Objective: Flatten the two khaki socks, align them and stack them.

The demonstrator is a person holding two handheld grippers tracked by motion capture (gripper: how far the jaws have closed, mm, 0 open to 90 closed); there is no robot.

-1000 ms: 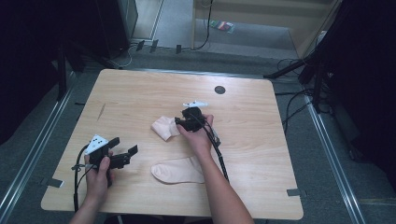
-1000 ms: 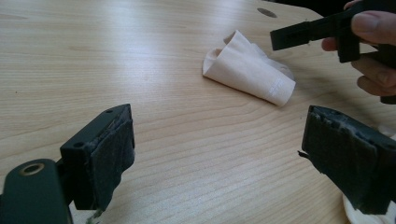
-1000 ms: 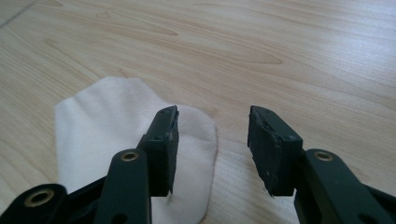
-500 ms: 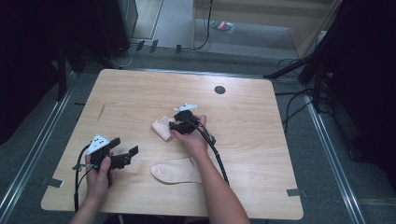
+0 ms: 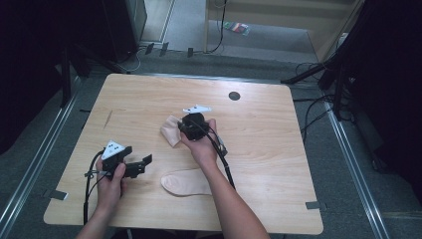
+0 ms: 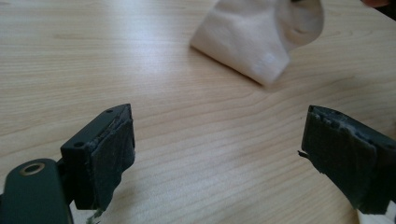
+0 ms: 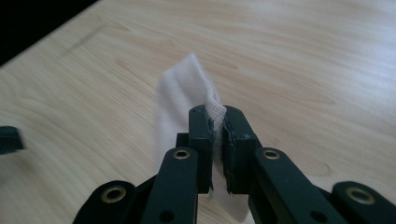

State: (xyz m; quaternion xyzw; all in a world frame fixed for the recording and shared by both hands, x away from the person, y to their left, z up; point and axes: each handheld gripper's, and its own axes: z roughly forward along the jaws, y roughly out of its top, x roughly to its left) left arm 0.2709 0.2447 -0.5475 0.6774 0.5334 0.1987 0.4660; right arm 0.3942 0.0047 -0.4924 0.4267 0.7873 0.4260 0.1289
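A pale pink sock (image 5: 170,131) is bunched at the table's middle, its edge pinched upright between the shut jaws of my right gripper (image 5: 183,127). In the right gripper view the fabric (image 7: 183,91) rises from the wood into that gripper (image 7: 218,125). A second sock (image 5: 187,183) lies flat nearer the front edge, by the right forearm. My left gripper (image 5: 145,164) hovers at the front left, open and holding nothing. From the left gripper view, the bunched sock (image 6: 254,39) lies ahead of the wide-apart jaws of this gripper (image 6: 217,156).
The wooden table (image 5: 278,149) has a dark round hole (image 5: 234,95) at the back right. Cables trail from both grippers toward the front edge. Beyond the table are a grey floor, metal rails and dark stands.
My right gripper has shifted slightly left with the sock held in it. The left gripper and the flat sock have stayed put.
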